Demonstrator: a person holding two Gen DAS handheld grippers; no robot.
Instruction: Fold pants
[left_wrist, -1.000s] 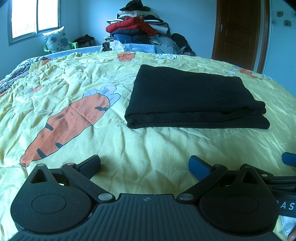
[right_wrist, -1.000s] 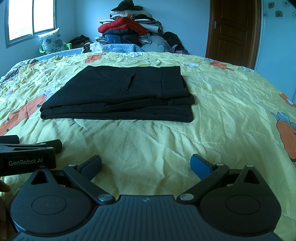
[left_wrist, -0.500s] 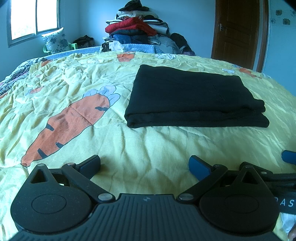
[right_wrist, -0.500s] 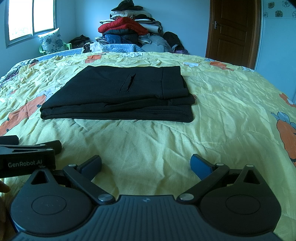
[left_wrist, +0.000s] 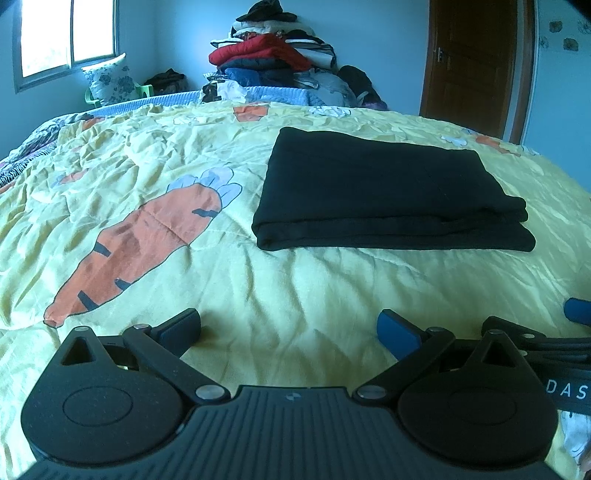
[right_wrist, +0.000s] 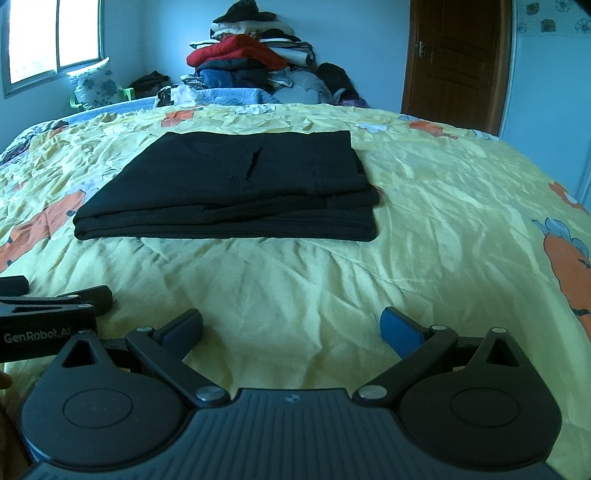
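Black pants (left_wrist: 384, 192) lie folded in a flat rectangle on the yellow carrot-print bedspread (left_wrist: 258, 288); they also show in the right wrist view (right_wrist: 236, 188). My left gripper (left_wrist: 290, 328) is open and empty, low over the bedspread, well short of the pants and a little to their left. My right gripper (right_wrist: 291, 326) is open and empty, also short of the pants, near their right end. The left gripper's body shows at the left edge of the right wrist view (right_wrist: 48, 314).
A heap of clothes (left_wrist: 273, 62) is piled at the far end of the bed. A brown door (left_wrist: 476, 62) stands at the far right, a window (left_wrist: 66, 33) at the far left, with a floral pillow (left_wrist: 107, 81) below it.
Almost nothing differs. Both grippers stay open and nearly still; the left view has shifted very slightly.
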